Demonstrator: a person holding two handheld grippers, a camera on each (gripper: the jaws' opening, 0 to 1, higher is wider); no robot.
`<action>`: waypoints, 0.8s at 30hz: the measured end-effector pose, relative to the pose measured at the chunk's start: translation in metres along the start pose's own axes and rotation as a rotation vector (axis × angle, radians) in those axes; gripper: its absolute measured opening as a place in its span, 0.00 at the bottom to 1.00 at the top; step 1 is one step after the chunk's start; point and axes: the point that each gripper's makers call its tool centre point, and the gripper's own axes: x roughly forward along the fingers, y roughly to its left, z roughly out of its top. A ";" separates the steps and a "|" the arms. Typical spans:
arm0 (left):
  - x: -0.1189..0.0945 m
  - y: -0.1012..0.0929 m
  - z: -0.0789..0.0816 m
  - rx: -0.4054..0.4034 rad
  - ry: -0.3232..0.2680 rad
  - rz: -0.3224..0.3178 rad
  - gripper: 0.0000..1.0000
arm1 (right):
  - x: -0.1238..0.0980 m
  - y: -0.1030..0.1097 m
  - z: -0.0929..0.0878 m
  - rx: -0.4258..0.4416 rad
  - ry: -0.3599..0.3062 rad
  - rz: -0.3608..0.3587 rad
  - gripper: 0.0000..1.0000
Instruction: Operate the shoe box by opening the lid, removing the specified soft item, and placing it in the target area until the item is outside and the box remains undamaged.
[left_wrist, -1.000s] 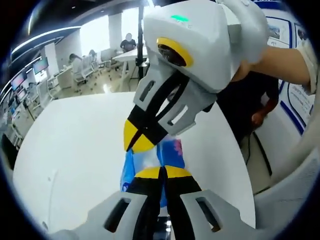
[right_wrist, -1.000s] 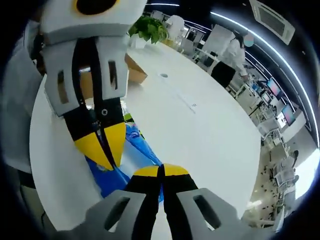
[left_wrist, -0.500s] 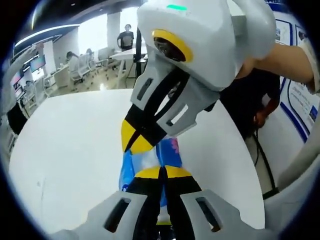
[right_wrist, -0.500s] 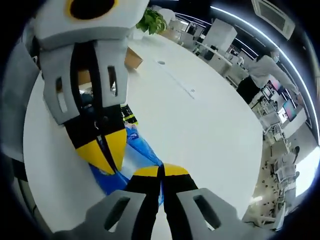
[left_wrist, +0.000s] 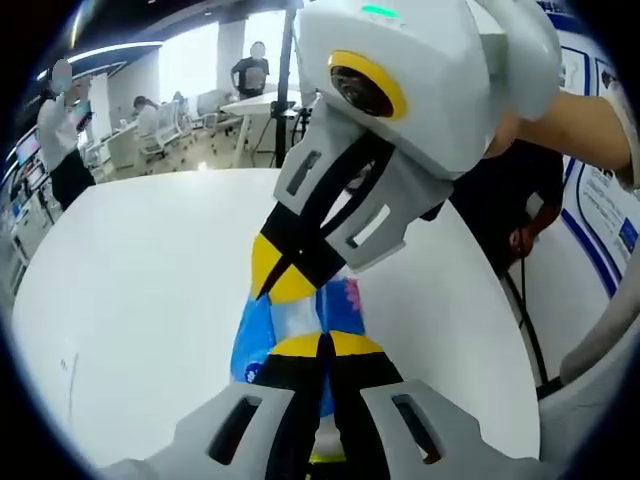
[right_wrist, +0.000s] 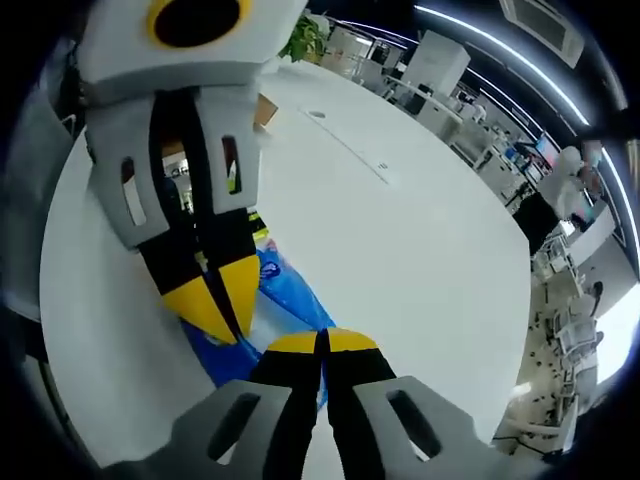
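A soft blue pack (left_wrist: 258, 335) with white and pink print hangs above the white table (left_wrist: 140, 290), held from two sides. My left gripper (left_wrist: 322, 343) is shut on its near edge. From the upper right my right gripper (left_wrist: 283, 285) comes down, its yellow tips shut on the pack's top. In the right gripper view the same blue pack (right_wrist: 292, 300) lies between my right gripper (right_wrist: 322, 340) and my left gripper (right_wrist: 215, 305), both pinching it. A brown cardboard box (right_wrist: 266, 108) peeks out behind the left gripper, mostly hidden.
The white table (right_wrist: 400, 230) stretches wide beyond the pack. A potted plant (right_wrist: 308, 40) stands at its far end. A person in dark clothes (left_wrist: 510, 200) is close to the table's right edge. Other people stand among office desks (left_wrist: 150, 130) in the background.
Both grippers keep their hold on the pack. Both views have shifted and tilted a little with the hands. People in the background have walked to new spots.
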 end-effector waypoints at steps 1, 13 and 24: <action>0.000 -0.002 0.001 0.001 -0.004 -0.010 0.00 | 0.000 -0.001 -0.001 0.000 0.003 -0.005 0.00; 0.003 -0.006 0.002 0.018 -0.006 -0.025 0.00 | -0.006 -0.003 -0.008 0.004 0.025 -0.019 0.00; 0.004 -0.008 0.003 0.010 -0.010 -0.031 0.00 | -0.006 -0.002 -0.008 -0.006 0.028 -0.019 0.00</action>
